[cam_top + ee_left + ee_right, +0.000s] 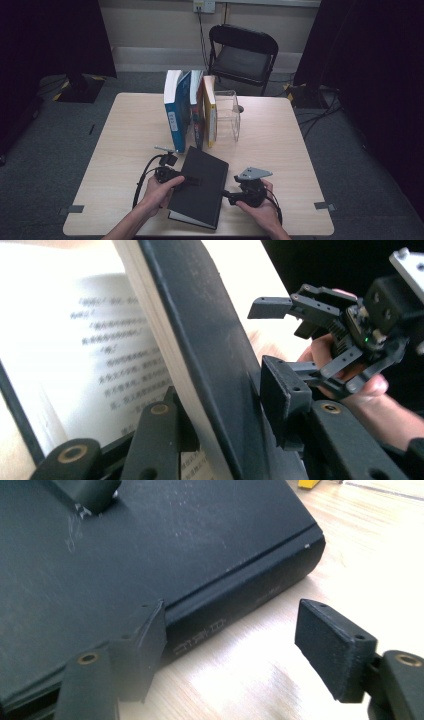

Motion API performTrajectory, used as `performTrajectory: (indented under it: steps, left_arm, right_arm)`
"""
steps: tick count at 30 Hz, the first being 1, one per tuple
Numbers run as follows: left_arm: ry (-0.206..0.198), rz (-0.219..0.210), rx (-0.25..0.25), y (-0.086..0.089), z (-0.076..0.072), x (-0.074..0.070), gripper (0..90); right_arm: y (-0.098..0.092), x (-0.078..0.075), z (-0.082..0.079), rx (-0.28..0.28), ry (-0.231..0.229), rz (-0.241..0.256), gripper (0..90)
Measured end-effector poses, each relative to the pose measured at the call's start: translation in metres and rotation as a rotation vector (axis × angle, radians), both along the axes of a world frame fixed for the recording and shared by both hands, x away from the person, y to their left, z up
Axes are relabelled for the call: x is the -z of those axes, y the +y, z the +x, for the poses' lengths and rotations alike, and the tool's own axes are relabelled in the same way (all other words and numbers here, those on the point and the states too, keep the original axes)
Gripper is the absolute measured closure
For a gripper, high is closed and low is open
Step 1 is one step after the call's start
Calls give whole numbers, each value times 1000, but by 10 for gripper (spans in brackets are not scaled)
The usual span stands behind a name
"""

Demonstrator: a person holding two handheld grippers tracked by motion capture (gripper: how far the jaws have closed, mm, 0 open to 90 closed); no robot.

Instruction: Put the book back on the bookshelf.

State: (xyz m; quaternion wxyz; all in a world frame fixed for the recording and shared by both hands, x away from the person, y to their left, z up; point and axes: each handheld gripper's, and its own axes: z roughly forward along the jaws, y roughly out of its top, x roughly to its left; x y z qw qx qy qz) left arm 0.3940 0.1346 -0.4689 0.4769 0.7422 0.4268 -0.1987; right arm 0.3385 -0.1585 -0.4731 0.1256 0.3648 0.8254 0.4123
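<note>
1. The black book [199, 186] lies on the bench [280, 145], on the person's side of the row of upright books [190, 111], and serves as the landmark here.
2. The left claw [186, 181] is clamped on the black book's front cover: in the left gripper view one jaw sits under the lifted cover against the printed page [100, 360] and the other presses on the cover's outside.
3. The right claw [226, 194] waits with its jaws spread and empty beside the black book's spine, one jaw touching the spine edge, the other over bare bench.
4. Judged from this, the book is gripped and its cover is partly raised; getting it stood up or carried towards the row looks to be what remains.
5. Beyond the black book, a clear plastic holder [227, 117] stands beside the upright books. A folding chair [242, 52] stands well behind the bench.
6. Nothing lies between the black book and the row, though the row looks tightly packed.
</note>
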Motion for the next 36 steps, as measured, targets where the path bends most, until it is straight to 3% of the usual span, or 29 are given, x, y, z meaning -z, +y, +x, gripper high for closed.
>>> performTrajectory:
  steps: [1,3,7,9,11,13,15,17,19,20,21,24,28,32,34,35,36]
  left_arm:
    - [-24,11,8,0,-1,-1,625]
    - [-27,10,4,-1,-1,-1,622]
    - [-78,24,-1,-3,-7,-5,619]
    - [-97,26,8,-3,-7,-6,616]
    - [-143,16,14,-3,-11,-8,616]
    - [-156,12,17,-3,-13,-9,616]
    - [-203,14,23,-4,-18,-14,614]
    - [-217,18,32,-5,-20,-16,611]
    - [-258,22,35,-6,-26,-20,612]
    - [-258,22,35,-6,-26,-20,609]
    - [-281,28,38,-7,-30,-23,609]
    - [-304,30,37,-7,-33,-25,609]
    - [-327,29,60,-7,-36,-27,609]
    - [-348,20,64,-8,-38,-29,610]
    - [-388,1,66,-8,-40,-34,622]
    - [-388,1,66,-8,-40,-34,634]
    - [-404,-6,70,-8,-40,-36,647]
  right_arm:
    - [0,-1,0,1,-1,5,275]
    - [-1,-2,0,4,-8,20,261]
    - [-2,-3,0,-2,25,75,217]
    - [-2,-2,1,-12,53,100,195]
    - [-1,0,2,-29,87,122,173]
    - [0,1,3,-38,103,126,164]
    - [1,3,4,-56,144,177,135]
    - [0,6,7,-60,184,223,115]
    - [-2,9,9,-72,228,270,98]
    - [-2,9,9,-72,228,270,98]
    - [-3,12,11,-80,267,307,94]
    - [-4,14,13,-92,289,333,90]
    - [-4,19,18,-145,346,401,86]
    - [-4,17,18,-149,346,392,87]
    - [-4,10,13,-149,297,369,89]
    - [-4,10,13,-149,297,369,89]
    - [-3,2,10,-140,235,342,89]
